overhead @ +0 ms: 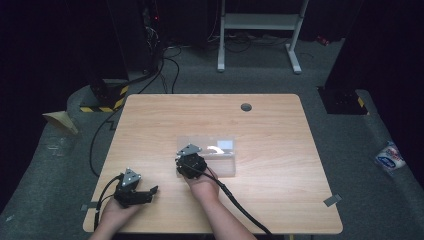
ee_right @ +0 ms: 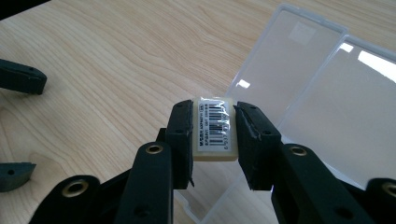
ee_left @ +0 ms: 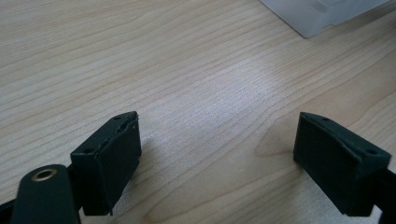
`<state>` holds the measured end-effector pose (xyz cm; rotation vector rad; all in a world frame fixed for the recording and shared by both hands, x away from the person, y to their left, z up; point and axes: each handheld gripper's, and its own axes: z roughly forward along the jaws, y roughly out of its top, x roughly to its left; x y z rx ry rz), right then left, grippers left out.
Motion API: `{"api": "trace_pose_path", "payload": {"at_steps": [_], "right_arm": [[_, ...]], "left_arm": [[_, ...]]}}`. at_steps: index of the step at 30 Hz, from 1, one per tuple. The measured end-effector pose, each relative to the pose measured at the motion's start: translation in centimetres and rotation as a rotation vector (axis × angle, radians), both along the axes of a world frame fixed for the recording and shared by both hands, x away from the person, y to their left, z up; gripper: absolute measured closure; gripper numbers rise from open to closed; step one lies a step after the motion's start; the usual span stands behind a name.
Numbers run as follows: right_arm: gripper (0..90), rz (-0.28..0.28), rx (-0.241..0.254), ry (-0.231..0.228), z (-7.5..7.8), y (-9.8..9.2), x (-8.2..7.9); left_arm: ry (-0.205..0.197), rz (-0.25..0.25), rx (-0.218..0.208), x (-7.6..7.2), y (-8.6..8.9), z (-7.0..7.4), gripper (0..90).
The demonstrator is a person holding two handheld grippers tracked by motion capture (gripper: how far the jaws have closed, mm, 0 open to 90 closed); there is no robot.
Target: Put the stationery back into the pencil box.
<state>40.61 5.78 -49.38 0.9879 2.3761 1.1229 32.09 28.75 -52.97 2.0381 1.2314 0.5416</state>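
The right gripper [ee_right: 214, 135] pinches a small cream block [ee_right: 215, 128] with a barcode label between its fingers, over the open clear box [overhead: 220, 152] at mid-worktop [overhead: 280, 125]. The left gripper [overhead: 134, 189] sits near the front left corner, fingers spread, nothing between them.

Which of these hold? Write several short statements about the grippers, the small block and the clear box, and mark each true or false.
1. The right hand-held gripper clamps a small cream rectangular block with a barcode label. True.
2. The clear plastic hinged box is closed. False: it lies open.
3. The left hand-held gripper holds a block. False: its jaws are open with nothing between them.
4. The box lies on a light wooden table. True.
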Motion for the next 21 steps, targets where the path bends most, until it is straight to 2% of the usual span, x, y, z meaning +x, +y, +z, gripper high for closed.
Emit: {"api": "trace_pose_path", "payload": {"at_steps": [5, 21], "right_arm": [[67.3, -0.006, -0.029, -0.002, -0.3, 0.1, 0.0], [67.1, -0.014, -0.047, 0.016, -1.2, 0.3, 0.4]], "left_arm": [[0.0, -0.001, 0.002, 0.0, 0.0, 0.0, 15.2], [-0.001, -0.002, 0.001, 0.0, 0.0, 0.0, 15.2]]}}
